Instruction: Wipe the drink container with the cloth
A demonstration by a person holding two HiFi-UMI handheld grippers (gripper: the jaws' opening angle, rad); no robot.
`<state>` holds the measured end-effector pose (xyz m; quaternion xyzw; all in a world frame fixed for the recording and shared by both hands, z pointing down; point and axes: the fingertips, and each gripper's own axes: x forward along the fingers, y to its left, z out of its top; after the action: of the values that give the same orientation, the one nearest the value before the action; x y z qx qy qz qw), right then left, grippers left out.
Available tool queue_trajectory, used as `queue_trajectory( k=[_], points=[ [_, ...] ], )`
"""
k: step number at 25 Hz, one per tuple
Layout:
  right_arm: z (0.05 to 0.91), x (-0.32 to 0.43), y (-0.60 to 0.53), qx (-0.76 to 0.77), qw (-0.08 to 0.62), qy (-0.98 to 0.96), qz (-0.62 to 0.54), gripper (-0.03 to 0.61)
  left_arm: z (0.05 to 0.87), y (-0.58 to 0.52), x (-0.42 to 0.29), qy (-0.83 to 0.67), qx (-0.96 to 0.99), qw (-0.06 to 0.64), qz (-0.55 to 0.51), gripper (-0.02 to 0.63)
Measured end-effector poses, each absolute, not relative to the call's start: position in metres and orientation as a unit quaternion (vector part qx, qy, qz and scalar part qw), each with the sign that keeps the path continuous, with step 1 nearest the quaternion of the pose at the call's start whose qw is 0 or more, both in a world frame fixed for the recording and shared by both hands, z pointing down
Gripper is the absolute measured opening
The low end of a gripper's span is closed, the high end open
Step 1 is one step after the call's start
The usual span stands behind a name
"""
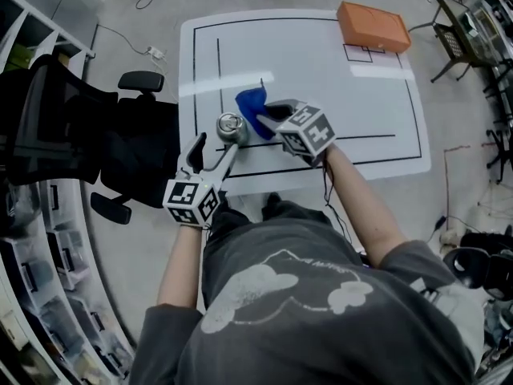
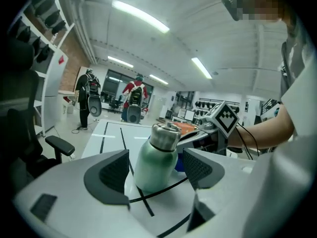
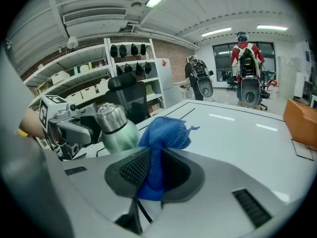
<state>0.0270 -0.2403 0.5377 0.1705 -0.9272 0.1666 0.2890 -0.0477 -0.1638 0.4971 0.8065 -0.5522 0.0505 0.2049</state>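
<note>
A pale green drink bottle [image 1: 231,127] with a steel cap stands upright near the front left of the white table [image 1: 321,70]. My left gripper [image 1: 215,149] reaches to it from the near side. In the left gripper view the bottle [image 2: 156,155] stands between the spread jaws of that gripper [image 2: 156,171], with small gaps on both sides, so it is open. My right gripper [image 1: 269,117] is shut on a blue cloth [image 1: 250,105], just right of the bottle. In the right gripper view the cloth [image 3: 161,143] bunches up out of the jaws, beside the bottle [image 3: 116,130].
An orange box [image 1: 373,26] lies at the table's far right corner. A black office chair [image 1: 96,135] stands close to the table's left edge. Shelving [image 1: 32,239] runs along the left. Black lines mark the table top.
</note>
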Motion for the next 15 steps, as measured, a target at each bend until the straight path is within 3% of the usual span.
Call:
queue_trajectory(
  k=[15],
  points=[
    [0.53, 0.051, -0.224, 0.173, 0.29, -0.93, 0.148, 0.067, 0.506, -0.18, -0.038, -0.725, 0.644, 0.238, 0.06, 0.364]
  ],
)
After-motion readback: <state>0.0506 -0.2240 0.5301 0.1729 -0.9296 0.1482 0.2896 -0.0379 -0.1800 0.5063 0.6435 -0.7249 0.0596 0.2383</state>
